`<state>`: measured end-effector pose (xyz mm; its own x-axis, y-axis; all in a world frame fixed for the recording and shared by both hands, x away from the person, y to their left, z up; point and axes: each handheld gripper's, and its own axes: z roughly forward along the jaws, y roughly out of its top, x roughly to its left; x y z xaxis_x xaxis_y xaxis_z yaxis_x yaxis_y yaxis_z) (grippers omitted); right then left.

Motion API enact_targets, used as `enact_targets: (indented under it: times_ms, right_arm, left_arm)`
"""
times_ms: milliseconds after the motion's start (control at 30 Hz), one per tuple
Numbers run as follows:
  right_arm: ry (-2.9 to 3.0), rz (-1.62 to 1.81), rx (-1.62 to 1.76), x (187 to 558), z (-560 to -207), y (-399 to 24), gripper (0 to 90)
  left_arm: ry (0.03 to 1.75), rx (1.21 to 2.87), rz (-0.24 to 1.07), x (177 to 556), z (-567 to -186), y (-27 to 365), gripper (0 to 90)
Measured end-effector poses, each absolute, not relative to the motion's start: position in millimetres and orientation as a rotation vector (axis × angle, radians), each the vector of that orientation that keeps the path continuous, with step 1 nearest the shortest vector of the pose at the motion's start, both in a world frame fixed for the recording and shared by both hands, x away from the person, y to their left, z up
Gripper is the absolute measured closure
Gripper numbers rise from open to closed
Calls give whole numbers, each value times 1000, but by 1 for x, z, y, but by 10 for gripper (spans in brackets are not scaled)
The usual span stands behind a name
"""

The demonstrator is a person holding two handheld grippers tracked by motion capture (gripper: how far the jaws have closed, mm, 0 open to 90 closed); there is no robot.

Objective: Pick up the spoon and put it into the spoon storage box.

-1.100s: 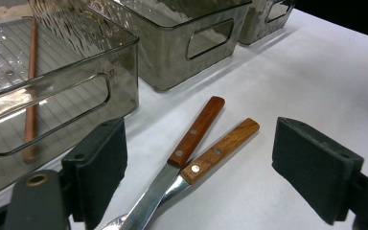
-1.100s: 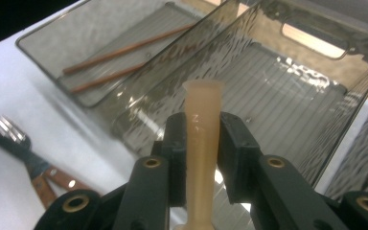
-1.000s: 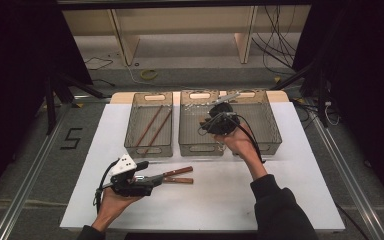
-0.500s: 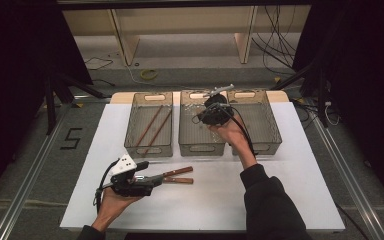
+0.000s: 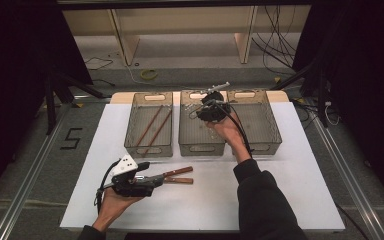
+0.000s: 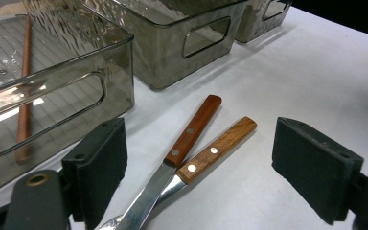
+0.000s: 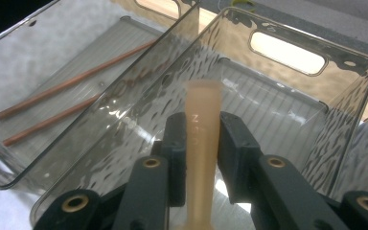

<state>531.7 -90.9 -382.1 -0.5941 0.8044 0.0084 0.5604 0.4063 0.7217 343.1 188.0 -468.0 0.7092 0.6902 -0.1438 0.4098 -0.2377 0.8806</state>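
Three bins [image 5: 150,127] stand in a row on the white surface [image 5: 280,190] in the high view: the left holds two chopsticks [image 5: 152,125], the middle bin [image 5: 200,132] and the right bin [image 5: 260,122] look bare. The right gripper [image 5: 211,107] hovers over the middle bin's far end; the left gripper [image 5: 157,179] rests near the front edge, pointing at two knives [image 5: 179,175].

Left gripper view: the jaws stand wide apart, holding nothing, with the two wooden-handled knives [image 6: 191,143] lying between them, blades crossing.

Right gripper view: the jaws are clamped on one pale plastic utensil handle [image 7: 201,143], held above the middle bin [image 7: 287,110]; what kind of utensil cannot be told. The two chopsticks [image 7: 67,103] lie in the neighbouring bin.

The step appears to be placing the utensil in the middle bin. It is best lowered well inside the walls, kept along the bin's length, and released only near the floor, so that it neither bounces nor catches the rim.
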Motion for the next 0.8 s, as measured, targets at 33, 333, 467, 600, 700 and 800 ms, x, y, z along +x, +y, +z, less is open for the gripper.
enact_targets:
  times_ms: [33,333,467,600,700,800]
  right_arm:
    - [2328,996,1183,533,-383,-90,746]
    - [2318,962,1220,540,-392,-91,745]
    - [2314,954,1233,543,-395,-91,744]
    - [2315,939,1231,544,-398,-89,743]
    - [2316,936,1245,545,-400,-88,739]
    - [2306,944,1263,546,-402,-88,719]
  left_arm:
    - [856,1869,336,343,-468,188,190]
    - [857,1865,334,343,-468,188,190]
    - [860,1862,336,344,-468,189,190]
    - [866,1861,337,345,-468,191,190]
    - [874,1856,342,345,-467,193,190]
    - [878,1856,344,346,-467,194,190]
